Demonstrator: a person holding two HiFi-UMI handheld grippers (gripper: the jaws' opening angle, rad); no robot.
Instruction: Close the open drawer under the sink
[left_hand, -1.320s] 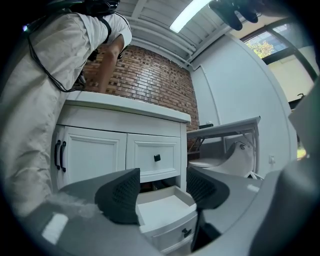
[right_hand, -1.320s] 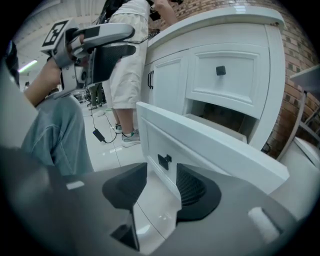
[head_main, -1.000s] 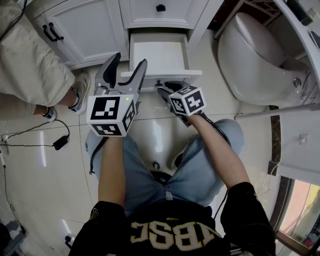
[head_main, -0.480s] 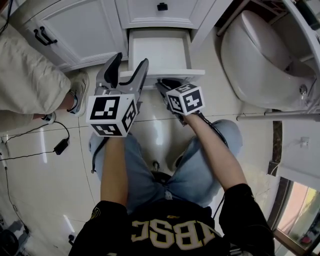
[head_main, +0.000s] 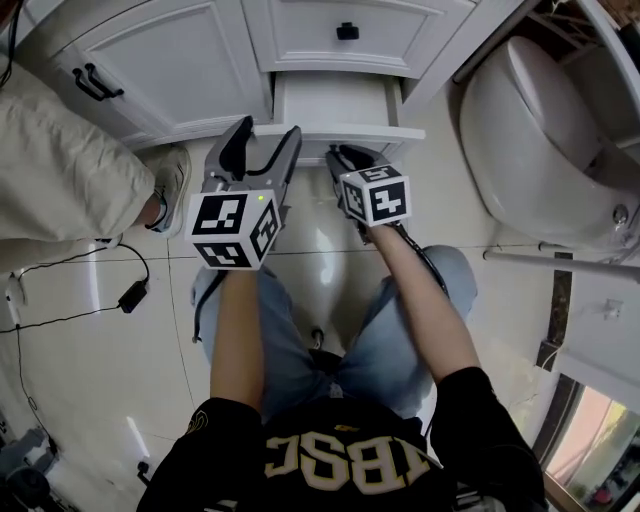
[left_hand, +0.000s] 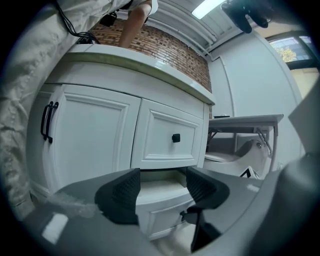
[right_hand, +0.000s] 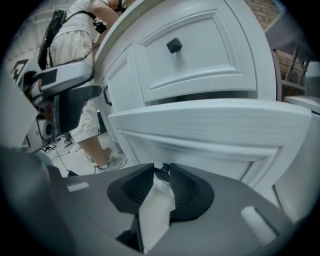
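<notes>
Pushing the drawer (head_main: 340, 105) home is the step I am working through: it is standing partly out of the vanity cabinet (head_main: 170, 60), directly below the shut upper drawer (head_main: 320, 30), with a strip of its bare white inside showing behind the top edge of its front panel.

My right gripper (head_main: 343, 155) is pressing in at the middle of that front panel, just under its top edge. In the right gripper view its jaws are clenching almost together, and the small dark thing pinched at their tips looks to me like the drawer's knob (right_hand: 163, 168), so I am judging that I am grasping it.

My left gripper (head_main: 268, 135) is hovering at the left corner of the front panel with its jaws spread wide. Nothing is sitting between them; through the gap I am only looking at the drawer's open top and front. I cannot tell whether its fingertips (head_main: 291, 135) are touching the panel's edge.

By my reckoning the closing is well under way but not finished. The next move is calling for a straight, level push toward the cabinet, so the panel is meeting the frame squarely along both side edges. I am expecting to loosen the right jaws only once the front is lying flush with the cabinet face.
</notes>
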